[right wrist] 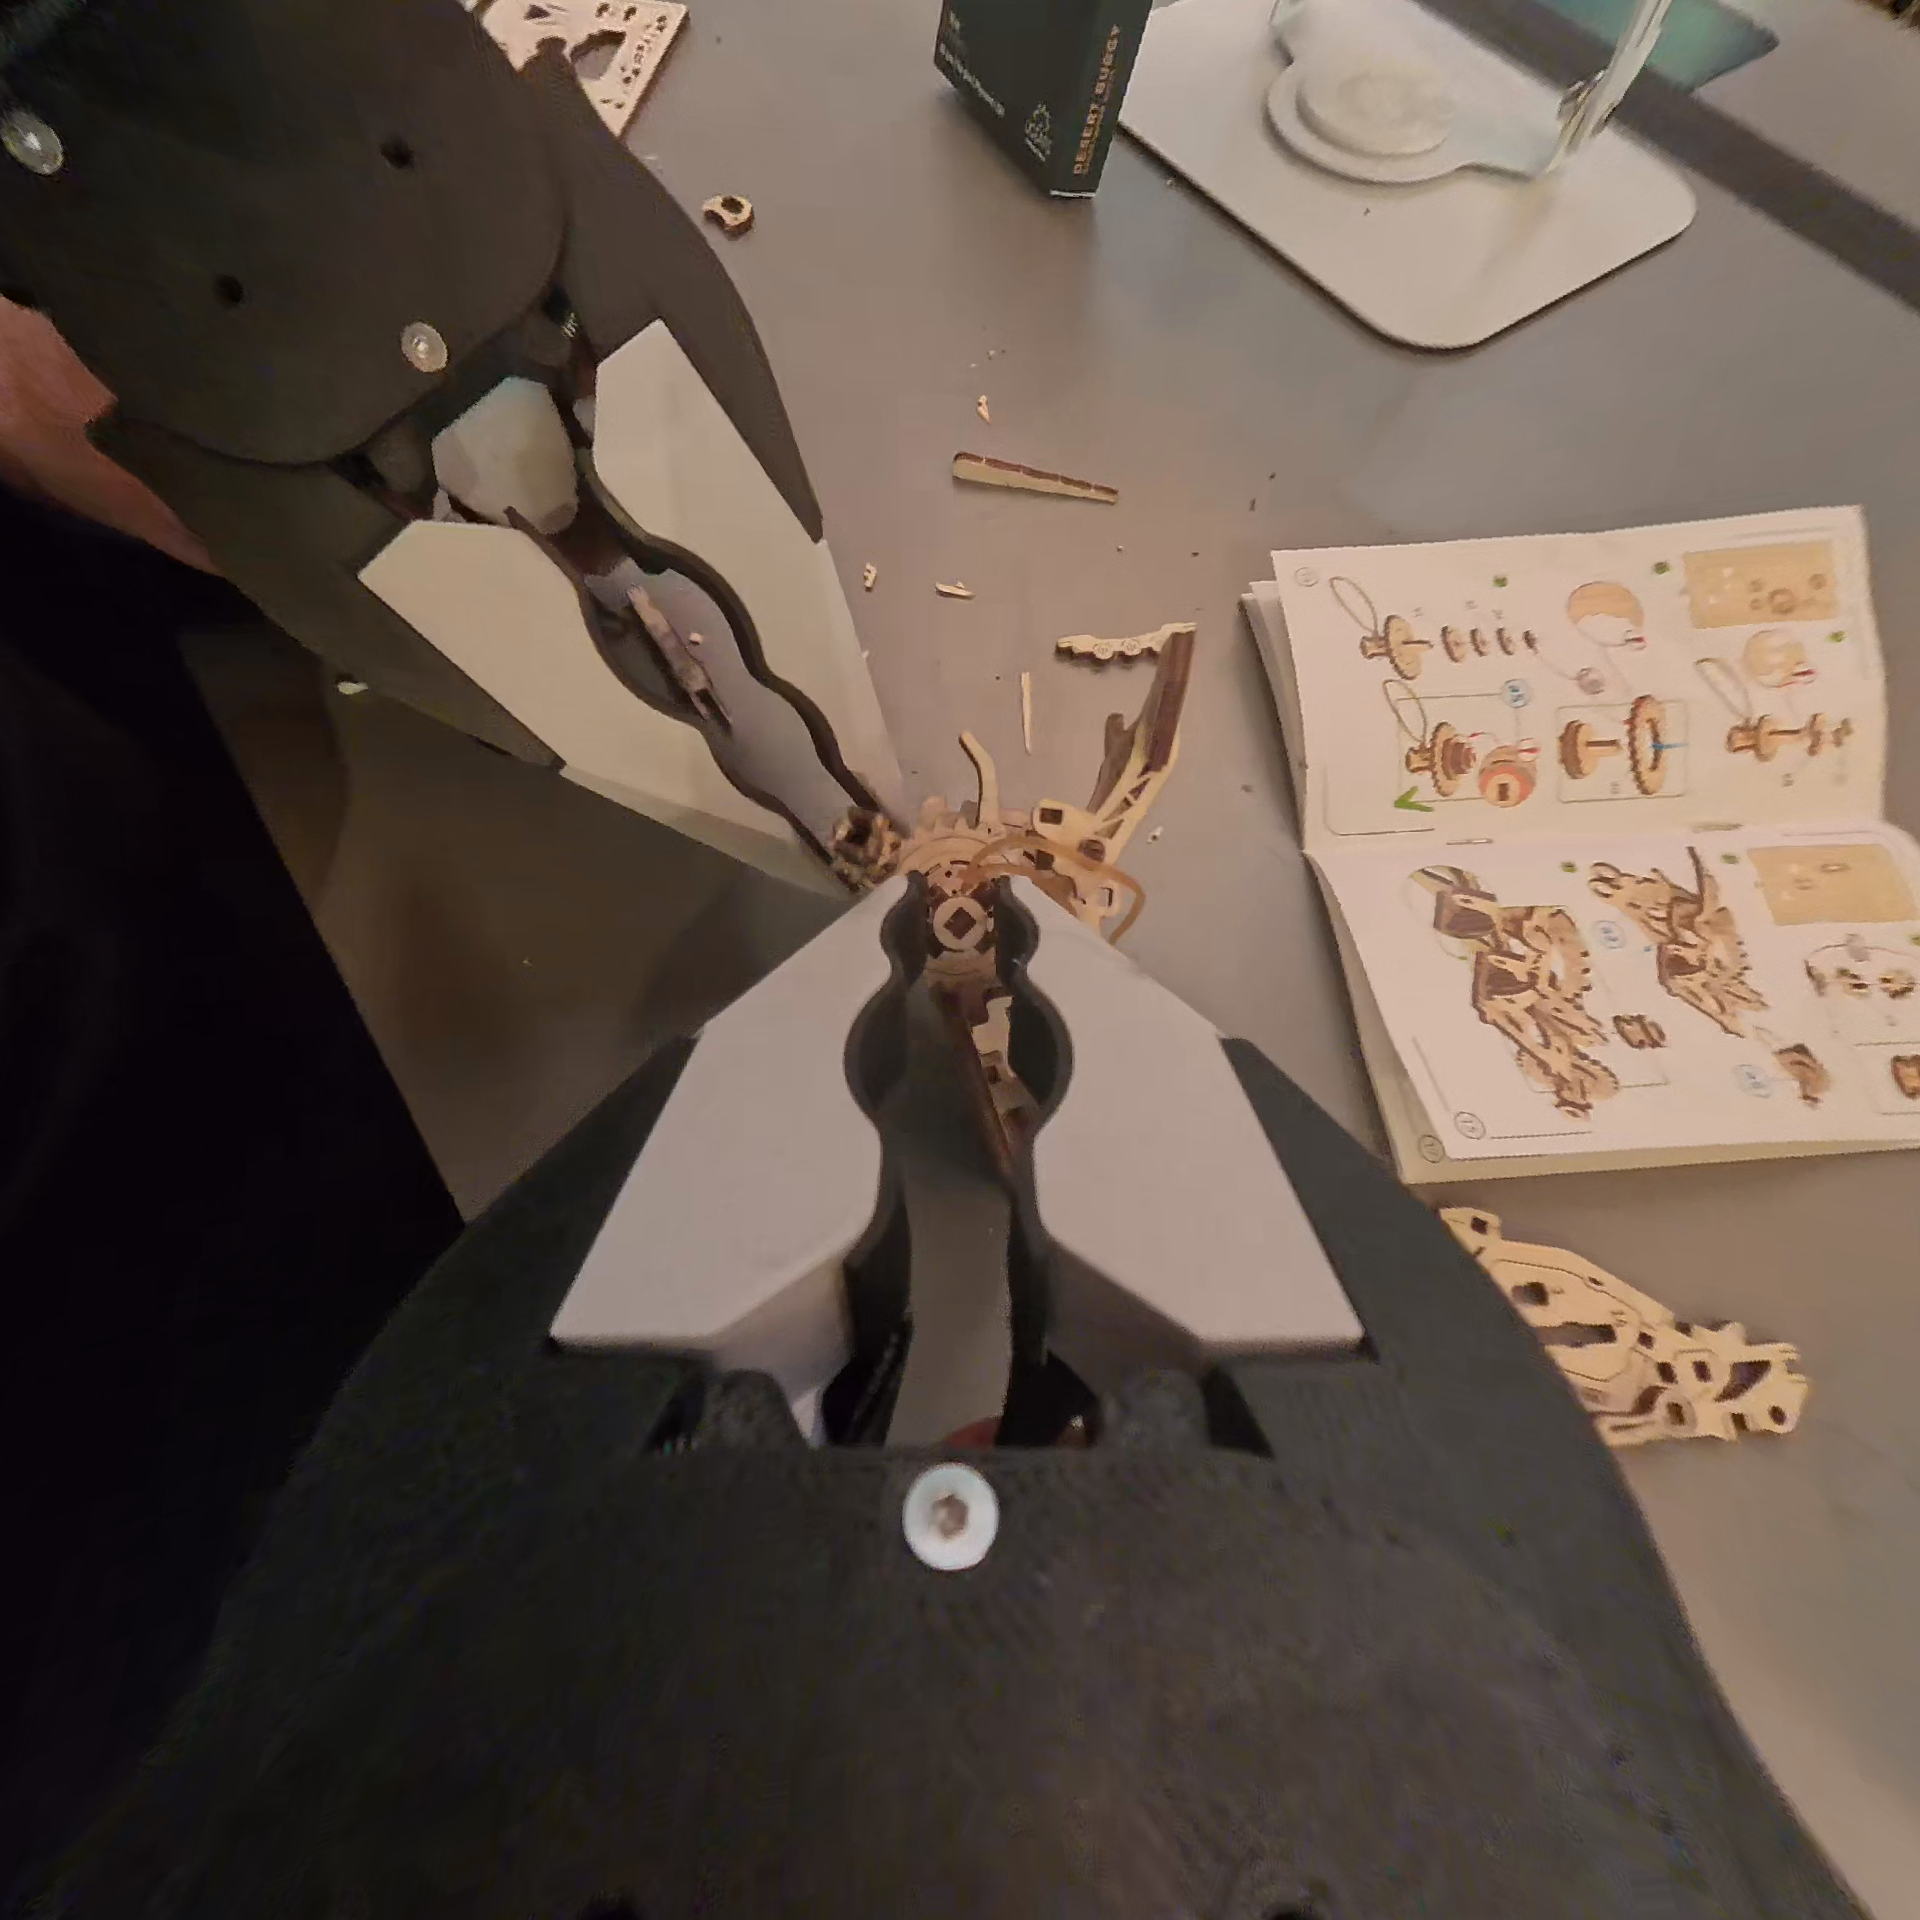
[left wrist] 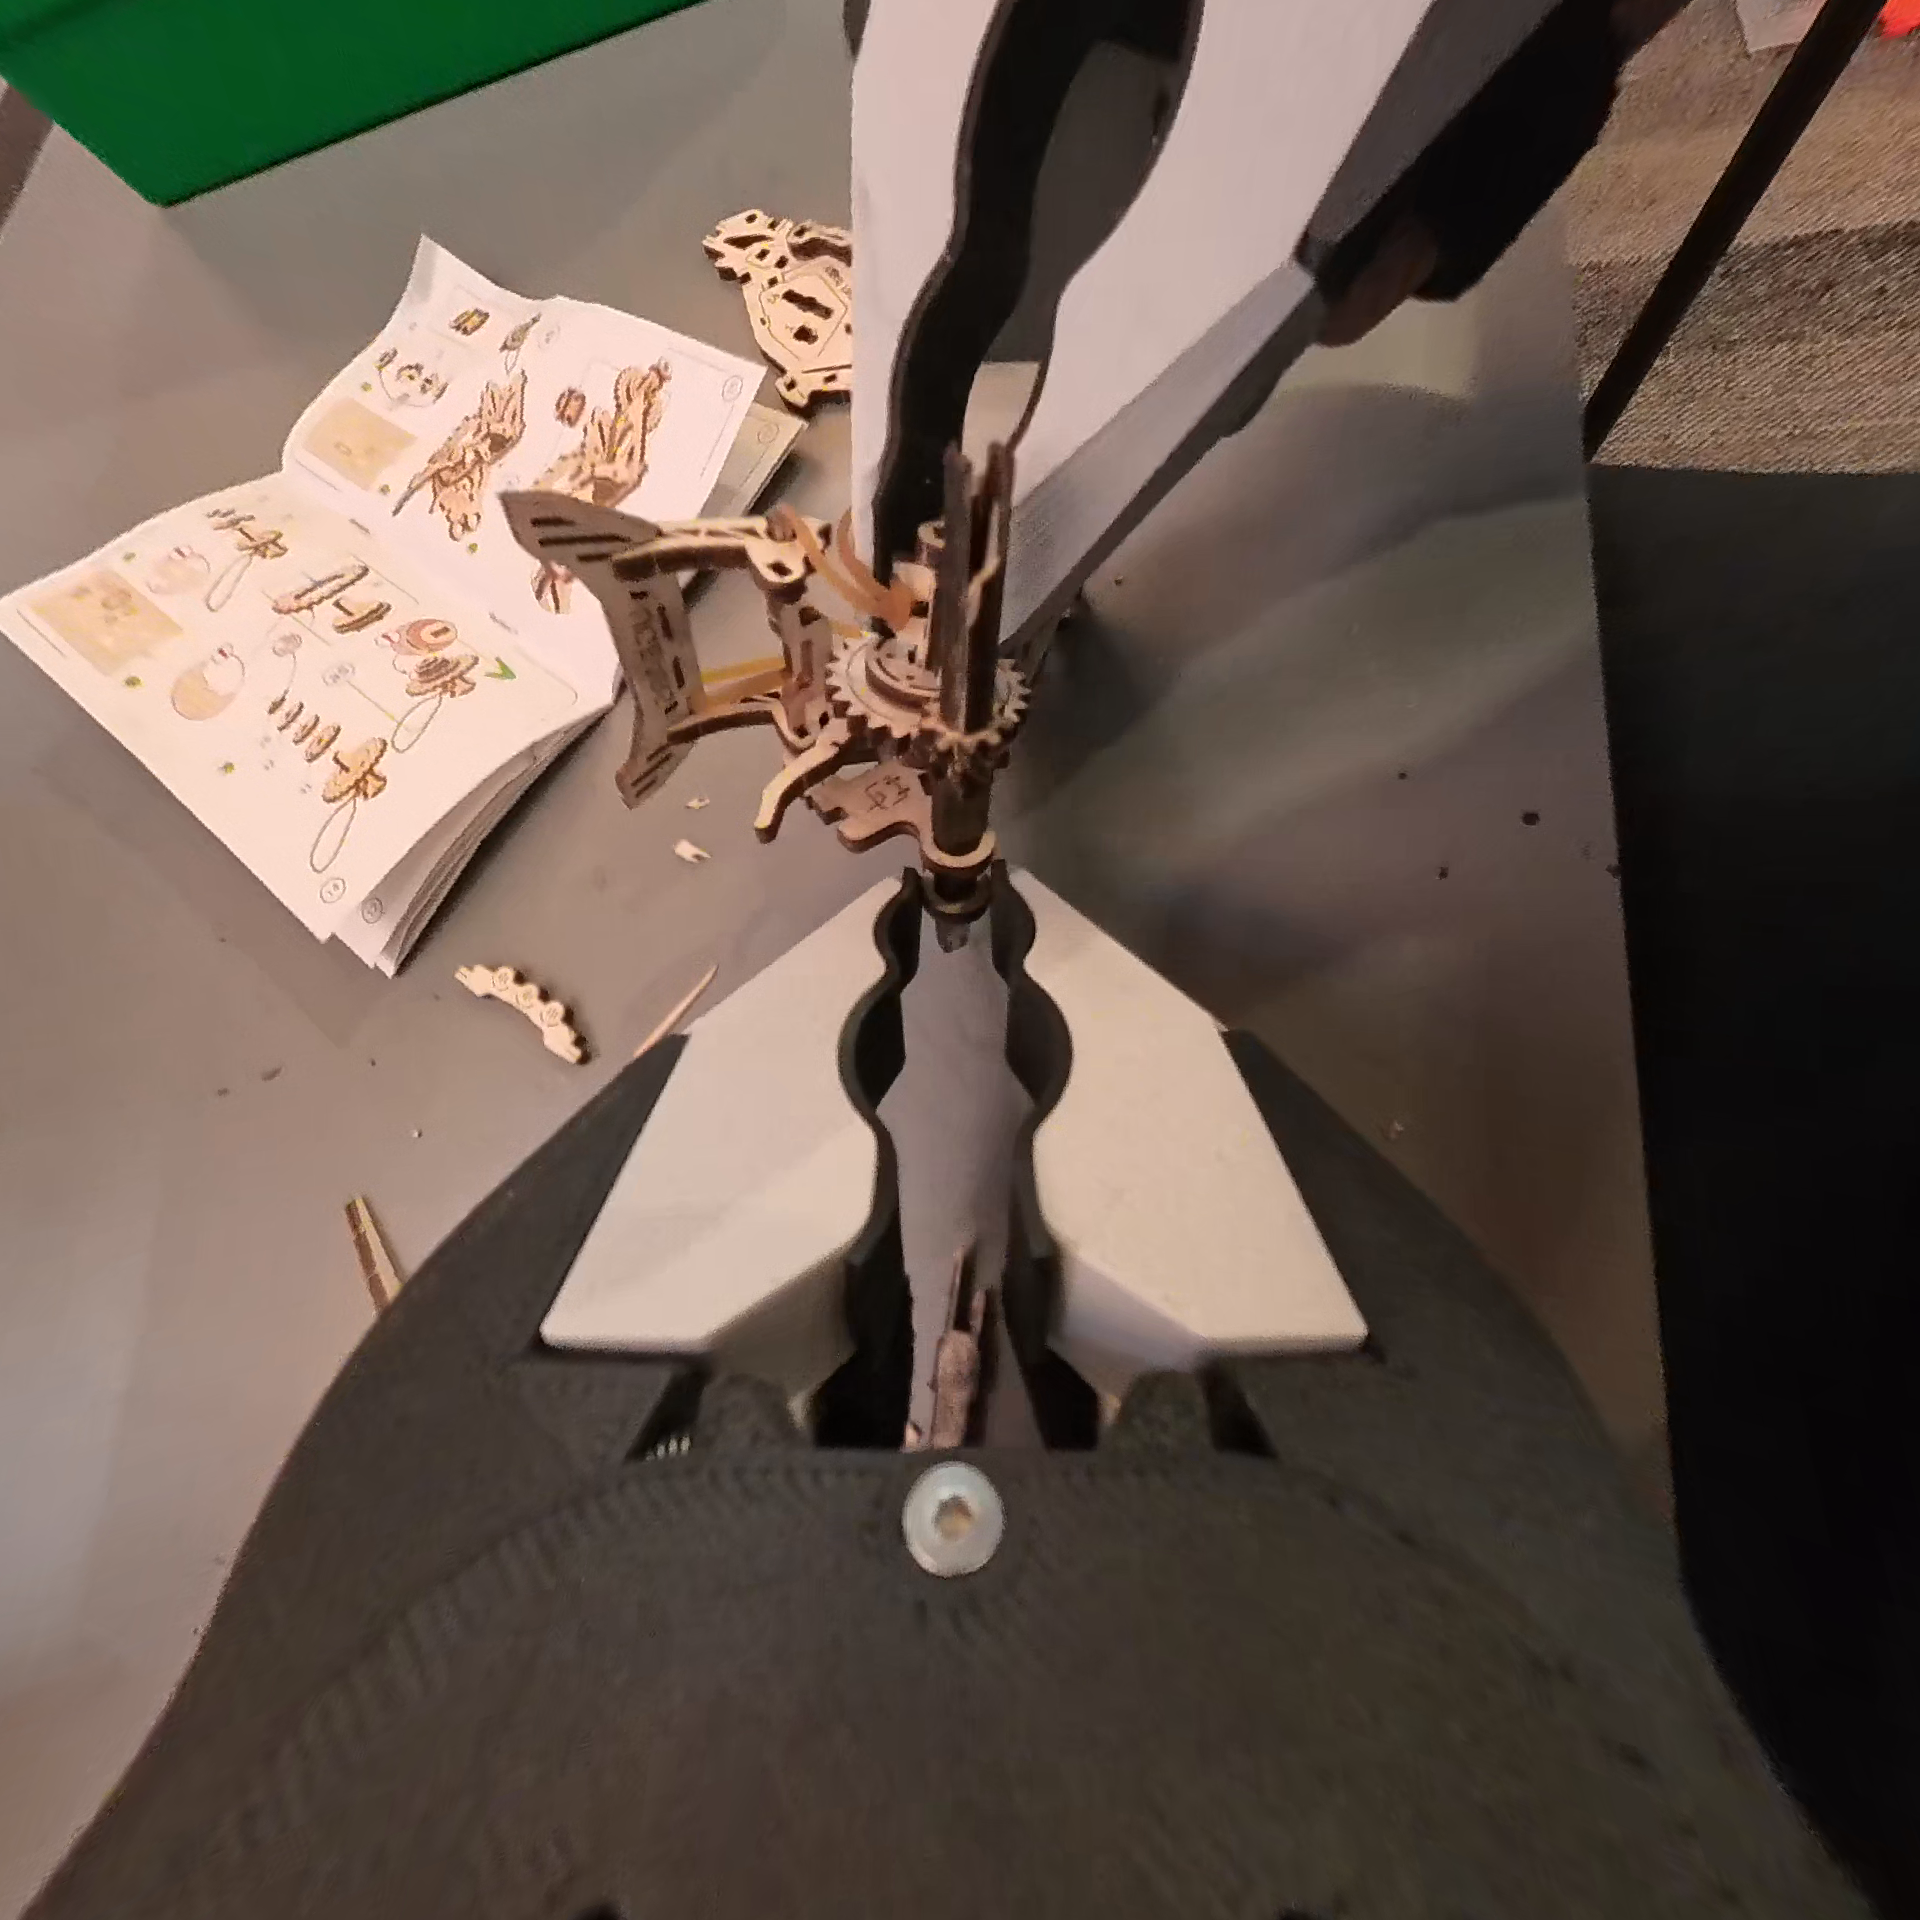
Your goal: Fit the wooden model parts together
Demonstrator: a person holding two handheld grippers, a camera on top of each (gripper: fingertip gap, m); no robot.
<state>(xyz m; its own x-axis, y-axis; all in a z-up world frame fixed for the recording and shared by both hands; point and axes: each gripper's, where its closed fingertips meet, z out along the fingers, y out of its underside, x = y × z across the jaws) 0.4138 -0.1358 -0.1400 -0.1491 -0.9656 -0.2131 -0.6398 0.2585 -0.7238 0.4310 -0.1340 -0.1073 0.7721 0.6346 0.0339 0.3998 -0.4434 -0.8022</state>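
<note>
The half-built wooden model [left wrist: 831, 665] has a toothed gear [left wrist: 914, 691], rubber bands and a curved slotted piece [left wrist: 634, 644]. It is held in the air over the grey table [left wrist: 156, 1039]. My left gripper [left wrist: 951, 896] is shut on the small axle end at the model's near side. My right gripper [right wrist: 961, 906] is shut on the model's flat upright plates [right wrist: 982, 1008]. In the left wrist view the right gripper [left wrist: 935, 582] comes down from the top. In the right wrist view the left gripper [right wrist: 862, 842] comes in from the upper left, tips meeting the model [right wrist: 1039, 831].
An open instruction booklet [left wrist: 343, 623] [right wrist: 1610, 831] lies on the table. Loose wooden pieces [left wrist: 525, 1008] and a cut-out sheet [left wrist: 800, 301] [right wrist: 1621, 1351] lie nearby. A dark green carton [right wrist: 1039, 94], a white stand base [right wrist: 1455, 208] and a green box [left wrist: 260, 73] stand farther off. The left gripper's tips are roughly 4 centimeters from the right gripper's. From either gripper's tips it is about 30 centimeters to the dark green carton [right wrist: 1039, 94].
</note>
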